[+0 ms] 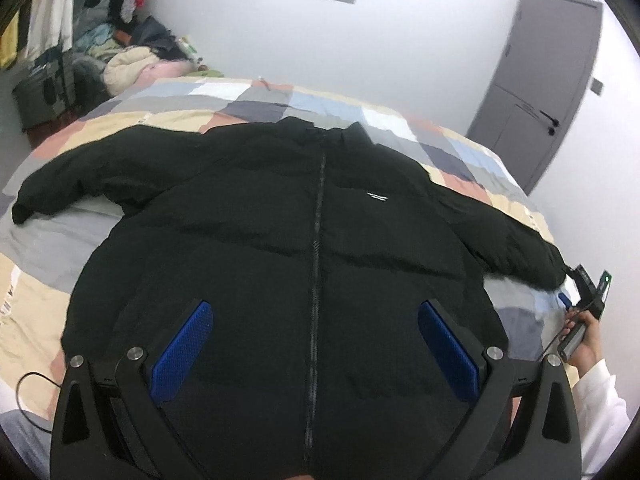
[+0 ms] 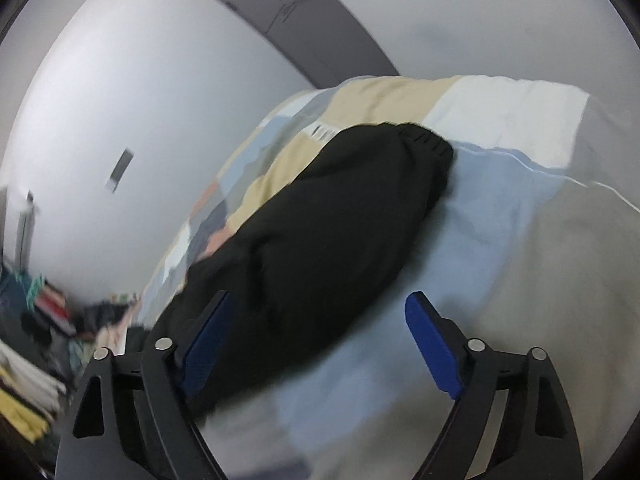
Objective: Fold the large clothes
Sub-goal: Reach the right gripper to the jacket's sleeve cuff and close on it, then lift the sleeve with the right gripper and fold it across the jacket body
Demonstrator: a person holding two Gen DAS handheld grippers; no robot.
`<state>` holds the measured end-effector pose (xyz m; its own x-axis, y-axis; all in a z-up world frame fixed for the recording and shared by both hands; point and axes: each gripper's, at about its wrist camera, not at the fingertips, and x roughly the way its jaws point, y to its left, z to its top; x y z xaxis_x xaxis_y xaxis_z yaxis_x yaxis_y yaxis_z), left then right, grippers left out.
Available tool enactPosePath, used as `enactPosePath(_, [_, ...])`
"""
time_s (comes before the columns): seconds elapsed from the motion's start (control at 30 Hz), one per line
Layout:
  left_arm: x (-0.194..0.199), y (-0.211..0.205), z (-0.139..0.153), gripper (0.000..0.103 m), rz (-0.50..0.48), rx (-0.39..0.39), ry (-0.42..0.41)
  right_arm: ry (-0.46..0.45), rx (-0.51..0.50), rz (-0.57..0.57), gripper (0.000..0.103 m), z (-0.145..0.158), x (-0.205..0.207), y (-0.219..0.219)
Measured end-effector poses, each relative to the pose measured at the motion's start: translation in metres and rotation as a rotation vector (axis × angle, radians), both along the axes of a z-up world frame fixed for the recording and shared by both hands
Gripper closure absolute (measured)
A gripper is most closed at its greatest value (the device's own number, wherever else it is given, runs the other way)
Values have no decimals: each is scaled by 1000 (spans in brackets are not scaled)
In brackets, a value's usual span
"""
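A black padded jacket (image 1: 280, 216) lies front up on the bed, zipped, with both sleeves spread out sideways. My left gripper (image 1: 316, 304) hovers open above the jacket's lower front, one blue pad on each side of the zip, gripping nothing. In the right wrist view the jacket's right sleeve (image 2: 328, 232) runs away to its ribbed cuff (image 2: 424, 142). My right gripper (image 2: 320, 296) is open around the sleeve's near part; the left finger is close to the cloth and the right finger stands clear over the quilt. In the left wrist view a hand (image 1: 588, 336) holds that gripper (image 1: 570, 294) at the cuff.
The bed carries a patchwork quilt (image 1: 256, 100) in beige, grey, blue and orange. A pile of clothes (image 1: 132, 60) and a dark suitcase (image 1: 44, 88) stand at the far left. A grey door (image 1: 548, 92) is at the far right, past the bed's edge.
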<state>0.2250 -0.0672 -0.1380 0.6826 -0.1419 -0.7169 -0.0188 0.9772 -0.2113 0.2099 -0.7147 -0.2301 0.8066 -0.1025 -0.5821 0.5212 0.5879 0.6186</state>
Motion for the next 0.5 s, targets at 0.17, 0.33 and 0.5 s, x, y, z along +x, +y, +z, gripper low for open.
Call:
enactPosePath(0.17, [26, 7, -25, 0, 36, -16, 48, -10, 5, -77, 28, -14, 25, -32])
enactPosePath(0.33, [42, 5, -43, 0, 38, 32, 79, -46, 13, -81, 40, -26, 40, -48])
enactPosePath(0.5, [45, 4, -46, 0, 29, 54, 75, -86, 22, -100, 53, -30, 42, -54])
